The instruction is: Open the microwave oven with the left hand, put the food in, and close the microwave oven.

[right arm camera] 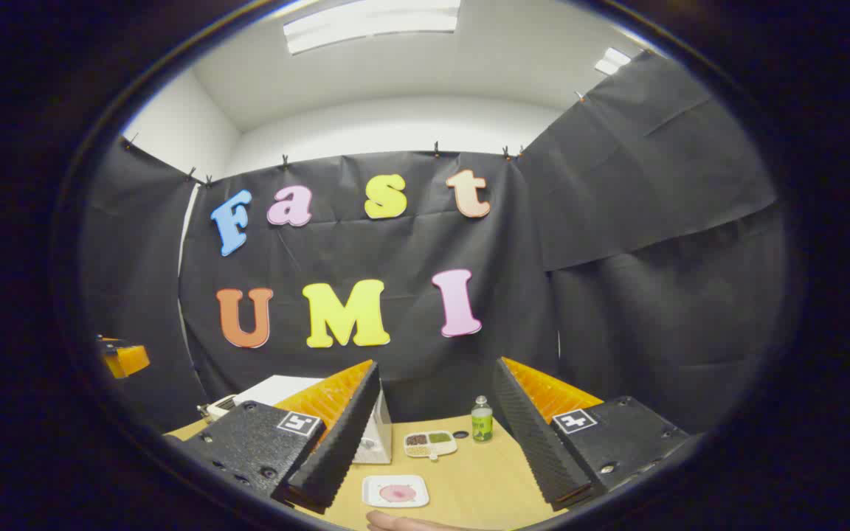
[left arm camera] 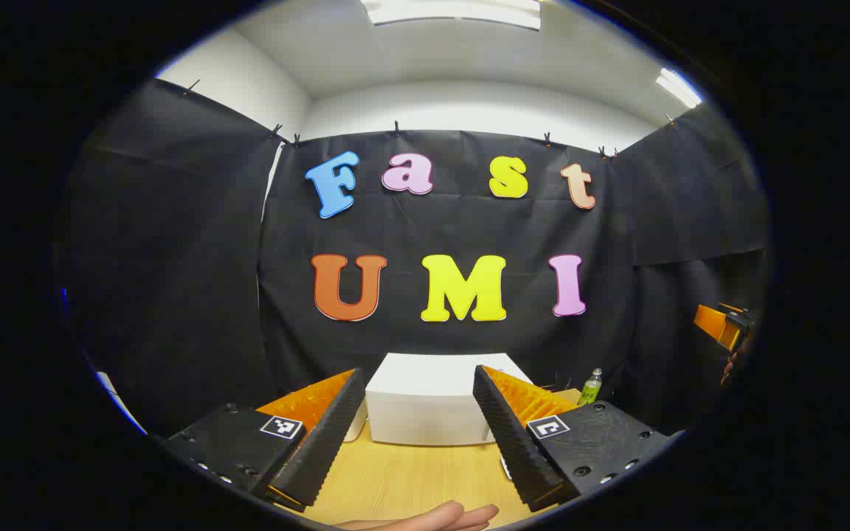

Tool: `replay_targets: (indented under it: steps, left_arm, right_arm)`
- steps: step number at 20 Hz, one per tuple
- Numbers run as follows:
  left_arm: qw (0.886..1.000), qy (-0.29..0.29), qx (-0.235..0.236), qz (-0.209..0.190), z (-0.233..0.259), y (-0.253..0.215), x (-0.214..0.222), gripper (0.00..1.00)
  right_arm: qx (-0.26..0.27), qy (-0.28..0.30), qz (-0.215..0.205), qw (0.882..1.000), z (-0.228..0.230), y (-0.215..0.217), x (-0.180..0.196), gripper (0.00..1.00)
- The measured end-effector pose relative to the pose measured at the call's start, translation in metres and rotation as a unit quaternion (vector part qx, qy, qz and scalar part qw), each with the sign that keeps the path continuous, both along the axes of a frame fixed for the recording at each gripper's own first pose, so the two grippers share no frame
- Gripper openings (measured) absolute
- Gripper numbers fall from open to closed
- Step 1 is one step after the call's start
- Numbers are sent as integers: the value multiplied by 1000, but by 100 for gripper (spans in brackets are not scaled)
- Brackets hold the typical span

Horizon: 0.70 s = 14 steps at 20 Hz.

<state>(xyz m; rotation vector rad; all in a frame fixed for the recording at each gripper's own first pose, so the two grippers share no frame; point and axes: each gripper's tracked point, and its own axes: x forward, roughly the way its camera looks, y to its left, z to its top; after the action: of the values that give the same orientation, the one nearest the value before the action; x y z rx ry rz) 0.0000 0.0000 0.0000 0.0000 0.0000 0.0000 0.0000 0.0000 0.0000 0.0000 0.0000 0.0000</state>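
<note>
Both grippers hang high above the table point(right arm camera: 469, 479), nothing in hand. The left gripper point(left arm camera: 419, 428) has its fingers spread wide, and the microwave point(left arm camera: 425, 402) sits dead ahead, framed right between them, a white box well beyond the tips, its top and one plain face toward the camera. I cannot make out the door or a handle from here, so where to take hold is a guess: likely a rigid pull or door edge on the front, stiff and hinged, something that will swing on an arc and wants a firm pinch and a steady pull, not a yank, since a light oven could slide on the smooth wood. The right gripper point(right arm camera: 436, 435) is spread open as well, and the food point(right arm camera: 398, 493), a pink piece on a small white plate, lies on the table below and between its fingers, nearer the left one. That plate looks thin, hard and slick; I'd take it by the rim and keep it level. Past it, a compartment dish point(right arm camera: 430, 443) and a bottle point(right arm camera: 481, 420) stand close together beyond the fingers, so the carry should stay clear of them. A hand point(right arm camera: 403, 523) shows at the near table edge. Bare wood lies between the plate and the microwave.
</note>
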Motion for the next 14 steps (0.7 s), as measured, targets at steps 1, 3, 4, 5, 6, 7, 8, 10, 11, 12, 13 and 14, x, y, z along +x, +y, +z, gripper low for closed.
replay_targets:
  steps: [1, 3, 4, 5, 6, 7, 8, 10, 11, 12, 13, 14]
  left_arm:
    - [1000, -3, -5, -6, 2, -1, -2, 95]
    - [1000, -17, -12, -16, 11, -3, -7, 95]
    - [999, -23, -15, -16, 14, -1, -9, 94]
    - [999, -27, -19, -17, 16, 0, -8, 95]
    - [999, -29, -23, -21, 17, -1, -7, 95]
    - [999, -30, -26, -26, 17, -4, -6, 94]
    - [999, -27, -29, -26, 16, -2, -7, 95]
    - [999, -25, -32, -25, 14, 1, -4, 95]
    - [999, -26, -32, -25, 15, 1, -2, 95]
    - [999, -27, -32, -24, 14, 2, 1, 95]
    - [999, -23, -31, -24, 10, 0, 6, 95]
    - [999, -18, -31, -26, 7, -2, 12, 95]
  right_arm:
    - [-2, -4, 1, 1000, 3, 1, -1, 99]
    - [-14, -25, -5, 1000, 14, 0, -5, 99]
    - [-17, -38, -8, 999, 21, -1, -6, 99]
    - [-15, -44, -4, 999, 24, 2, -9, 99]
    - [-14, -46, -1, 999, 23, 6, -12, 99]
    - [-13, -47, -1, 999, 24, 5, -13, 89]
    - [-13, -47, 0, 999, 24, 5, -14, 89]
    - [-14, -43, 10, 999, 22, 10, -14, 99]
    - [-13, -42, 14, 999, 21, 12, -14, 99]
    - [-13, -39, 16, 999, 18, 12, -11, 89]
    - [-15, -37, 16, 999, 16, 12, -10, 89]
    - [-16, -37, 15, 999, 15, 13, -8, 89]
